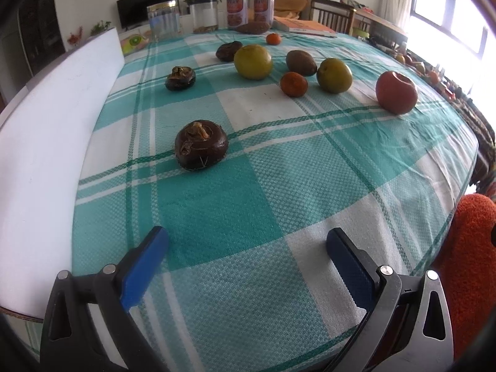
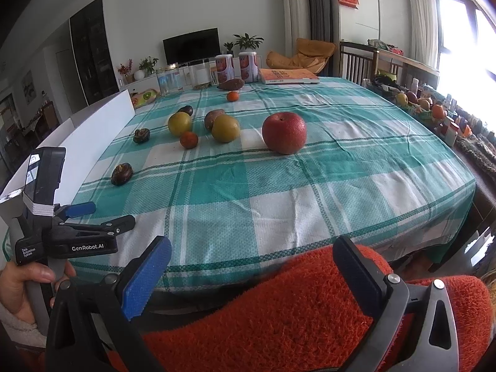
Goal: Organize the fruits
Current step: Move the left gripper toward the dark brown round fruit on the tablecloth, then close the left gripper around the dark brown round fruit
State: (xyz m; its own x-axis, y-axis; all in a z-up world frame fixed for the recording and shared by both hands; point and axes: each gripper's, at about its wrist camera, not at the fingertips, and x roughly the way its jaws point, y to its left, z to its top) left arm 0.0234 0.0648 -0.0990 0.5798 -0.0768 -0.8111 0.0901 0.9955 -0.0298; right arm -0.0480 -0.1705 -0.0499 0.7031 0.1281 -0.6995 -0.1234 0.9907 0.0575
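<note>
Fruits lie on the teal checked tablecloth (image 1: 248, 186). A dark brown water chestnut (image 1: 201, 145) is nearest my left gripper (image 1: 246, 241), which is open and empty over the cloth. Another dark chestnut (image 1: 180, 78) lies farther back. Two yellow-green fruits (image 1: 253, 61) (image 1: 334, 75), a small orange (image 1: 293, 84), a brown fruit (image 1: 300, 62) and a red apple (image 1: 396, 92) sit in the middle. My right gripper (image 2: 252, 248) is open and empty, held off the table's near edge over an orange fuzzy sleeve (image 2: 294, 310). The apple (image 2: 284, 132) is ahead of it.
A white board (image 1: 52, 142) stands along the table's left side. Two cans (image 1: 237, 11), glass jars (image 1: 163, 21), a sweet potato (image 1: 253, 27), a small orange (image 1: 273, 39) and a book (image 1: 307, 26) sit at the far edge. The left gripper (image 2: 80, 214) shows in the right wrist view.
</note>
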